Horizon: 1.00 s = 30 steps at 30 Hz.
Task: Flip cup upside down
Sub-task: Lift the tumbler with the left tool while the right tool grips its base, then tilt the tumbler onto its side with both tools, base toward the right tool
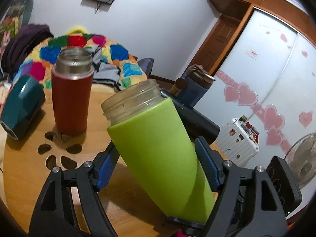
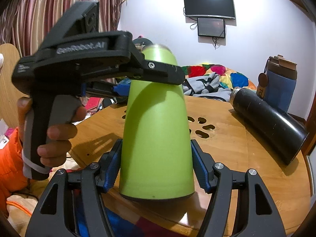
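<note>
Left tongs: jaws closed partway onto the green cup, one blue pad on each side of its sleeve; the right-hand pad presses the green wall, and the left-hand pad appears to touch it lower down.
Left tongs, seen from the right wrist camera: held by a hand around a grey grip, its fingers clamped across the cup's upper part.
Right tongs: jaws stand wide, the blue pads flanking the cup's broad lower end; whether they touch the wall or sit just beside it cannot be told.
Green cup: in the left view it tilts, clear threaded mouth pointing up and away from the tongs, base toward the camera. In the right view its dark-rimmed wide end sits nearest the tongs, over the near edge of the wooden table, narrowing away upward.
Beyond the left tongs: a red flask stands upright with open steel mouth; left of it a teal mug lies on its side.
Right of the right tongs: a black bottle lies on its side on the table; behind it stands a blue tumbler with a brown lid.
Table: round cut-outs pierce the wood between the left tongs and the red flask.
</note>
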Each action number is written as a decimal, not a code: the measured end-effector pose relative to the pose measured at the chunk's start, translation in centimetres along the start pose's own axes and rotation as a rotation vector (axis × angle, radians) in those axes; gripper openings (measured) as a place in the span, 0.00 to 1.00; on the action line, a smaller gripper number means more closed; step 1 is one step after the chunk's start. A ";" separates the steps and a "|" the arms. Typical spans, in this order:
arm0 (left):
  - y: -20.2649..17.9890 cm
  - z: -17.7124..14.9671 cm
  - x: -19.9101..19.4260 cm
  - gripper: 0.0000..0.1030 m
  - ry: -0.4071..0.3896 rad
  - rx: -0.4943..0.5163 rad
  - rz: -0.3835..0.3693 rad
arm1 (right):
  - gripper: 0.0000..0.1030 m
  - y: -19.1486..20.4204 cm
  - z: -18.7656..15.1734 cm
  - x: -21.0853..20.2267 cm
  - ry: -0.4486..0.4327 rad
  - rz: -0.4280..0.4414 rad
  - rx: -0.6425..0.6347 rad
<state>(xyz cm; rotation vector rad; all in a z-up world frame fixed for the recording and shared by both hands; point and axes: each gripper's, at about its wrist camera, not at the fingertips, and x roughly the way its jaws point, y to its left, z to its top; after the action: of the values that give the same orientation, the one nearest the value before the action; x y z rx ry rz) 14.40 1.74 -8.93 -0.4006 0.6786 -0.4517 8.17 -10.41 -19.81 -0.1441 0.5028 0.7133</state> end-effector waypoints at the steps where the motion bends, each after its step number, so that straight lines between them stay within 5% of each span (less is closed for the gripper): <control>1: 0.3 0.0 0.1 0.77 0.007 -0.011 -0.002 | 0.60 0.0 0.0 0.0 0.000 0.000 0.001; 17: 4.3 -0.7 2.3 0.87 0.136 -0.199 0.000 | 0.60 0.2 -0.6 0.0 0.012 0.016 0.018; 19: 4.0 -0.7 2.2 0.90 0.132 -0.159 0.068 | 0.60 0.2 -0.6 0.0 0.014 0.007 0.019; 30: -2.0 -0.8 -0.5 0.92 0.031 0.141 0.138 | 0.61 -0.2 -0.8 -0.1 0.023 0.023 0.050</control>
<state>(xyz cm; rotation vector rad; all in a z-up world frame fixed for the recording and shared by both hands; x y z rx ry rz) 12.98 0.17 -8.25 -0.2130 0.6956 -0.3732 7.89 -10.86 -20.47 -0.1001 0.5446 0.7211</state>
